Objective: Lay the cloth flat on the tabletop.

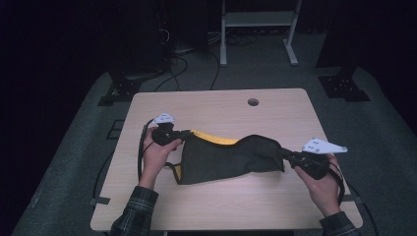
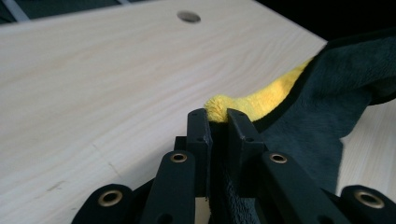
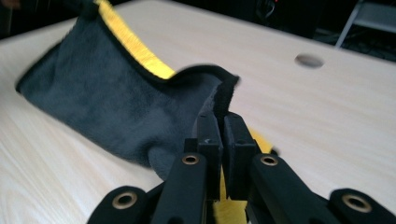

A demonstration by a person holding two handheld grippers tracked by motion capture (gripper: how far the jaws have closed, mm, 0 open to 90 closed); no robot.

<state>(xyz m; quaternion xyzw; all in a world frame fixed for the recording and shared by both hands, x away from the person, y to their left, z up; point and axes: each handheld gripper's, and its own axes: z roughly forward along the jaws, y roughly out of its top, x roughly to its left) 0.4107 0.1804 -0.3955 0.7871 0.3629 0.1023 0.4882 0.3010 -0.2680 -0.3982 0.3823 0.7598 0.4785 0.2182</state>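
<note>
Across the middle of the pale wooden table (image 1: 211, 206), between its round cable hole (image 1: 253, 102) and the near edge, hangs the dark grey plush cloth with a yellow underside (image 1: 226, 160), stretched between two hand-held grippers. Its long axis runs side to side, parallel to that near edge, with the held top edge raised, the yellow face turned toward the cable hole and the grey face toward the person; the lower hem still looks to rest on the wood. At the end left of the hole, the left gripper (image 1: 184, 135) has its jaws clamped on a corner, where the left gripper view shows yellow pile (image 2: 219, 108) squeezed up between the black pads. At the end right of the hole, the right gripper (image 1: 285, 155) is likewise closed on the opposite corner, a dark edge (image 3: 223, 95) poking up from between its pads. The step in hand seems to be lifting and spreading the cloth by its two corners. Next, I judge, both hands need to rise evenly and keep the top edge taut, so the cloth hangs flat and neither corner slips free before it is laid or folded.
</note>
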